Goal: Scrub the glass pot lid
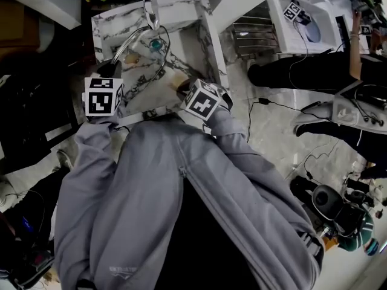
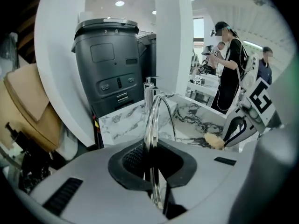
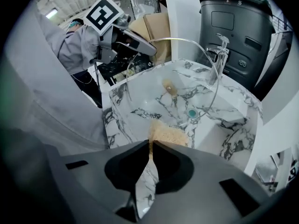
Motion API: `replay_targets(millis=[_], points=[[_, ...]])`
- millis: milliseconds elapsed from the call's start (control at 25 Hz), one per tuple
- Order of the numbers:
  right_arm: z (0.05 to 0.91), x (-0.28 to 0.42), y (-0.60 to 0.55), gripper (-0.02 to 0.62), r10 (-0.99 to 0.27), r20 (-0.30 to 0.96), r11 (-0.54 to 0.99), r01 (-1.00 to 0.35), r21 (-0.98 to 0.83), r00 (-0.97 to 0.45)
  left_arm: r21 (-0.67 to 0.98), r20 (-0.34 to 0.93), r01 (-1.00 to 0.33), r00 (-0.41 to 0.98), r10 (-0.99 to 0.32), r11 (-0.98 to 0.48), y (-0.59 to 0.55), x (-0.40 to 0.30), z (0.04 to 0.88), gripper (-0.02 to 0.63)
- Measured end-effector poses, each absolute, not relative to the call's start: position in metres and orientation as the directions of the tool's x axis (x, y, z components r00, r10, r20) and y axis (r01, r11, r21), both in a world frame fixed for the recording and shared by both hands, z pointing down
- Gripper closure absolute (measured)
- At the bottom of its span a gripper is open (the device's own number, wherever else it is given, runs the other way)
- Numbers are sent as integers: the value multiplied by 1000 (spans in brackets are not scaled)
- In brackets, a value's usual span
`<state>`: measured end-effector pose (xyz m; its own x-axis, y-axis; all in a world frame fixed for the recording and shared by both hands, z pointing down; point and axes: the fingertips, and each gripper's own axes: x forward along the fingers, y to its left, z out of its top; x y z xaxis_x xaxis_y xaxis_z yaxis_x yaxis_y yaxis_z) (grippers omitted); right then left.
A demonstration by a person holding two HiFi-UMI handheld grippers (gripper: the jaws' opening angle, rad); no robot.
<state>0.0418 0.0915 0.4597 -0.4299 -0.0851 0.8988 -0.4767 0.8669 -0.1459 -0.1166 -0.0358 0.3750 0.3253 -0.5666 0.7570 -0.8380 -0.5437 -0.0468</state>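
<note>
As I judge it, the scrubbing is best done low over the marble sink [image 1: 181, 8], so suds and drips fall into the basin and not on its rim. The glass pot lid [image 3: 170, 85] hangs tilted on edge above that basin, apart from the faucet [image 3: 218, 55]. It is held at only 1 spot on its metal rim, so strokes should be firm but short. They should press toward the gripped edge, or the lid may pivot or slip free. Both faces need a pass, which probably calls for rolling the holding wrist partway through. The left gripper [image 2: 152, 148] is clamped on the lid's rim, its jaws almost together with the edge-on glass pinched between the pads. The right gripper [image 3: 150, 143] has its jaws drawn fully together on a tan scrubbing pad [image 3: 170, 135]. The pad sticks out past the tips near the lid's lower edge; whether it touches the glass I cannot tell.
</note>
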Motion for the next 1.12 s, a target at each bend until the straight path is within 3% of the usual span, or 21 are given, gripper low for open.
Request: replay_targets(millis=[280, 680, 1120], points=[[458, 50, 90, 552, -110, 902, 852, -507, -131, -418, -207, 702, -786, 296, -648, -583, -34, -115, 365, 571], [459, 65, 94, 551, -120, 907, 834, -537, -129, -404, -150, 723, -836, 270, -635, -527, -35, -122, 366, 571], [458, 71, 91, 552, -142, 902, 837, -536, -110, -408, -287, 672, -696, 344, -656, -658, -11, -83, 356, 571]])
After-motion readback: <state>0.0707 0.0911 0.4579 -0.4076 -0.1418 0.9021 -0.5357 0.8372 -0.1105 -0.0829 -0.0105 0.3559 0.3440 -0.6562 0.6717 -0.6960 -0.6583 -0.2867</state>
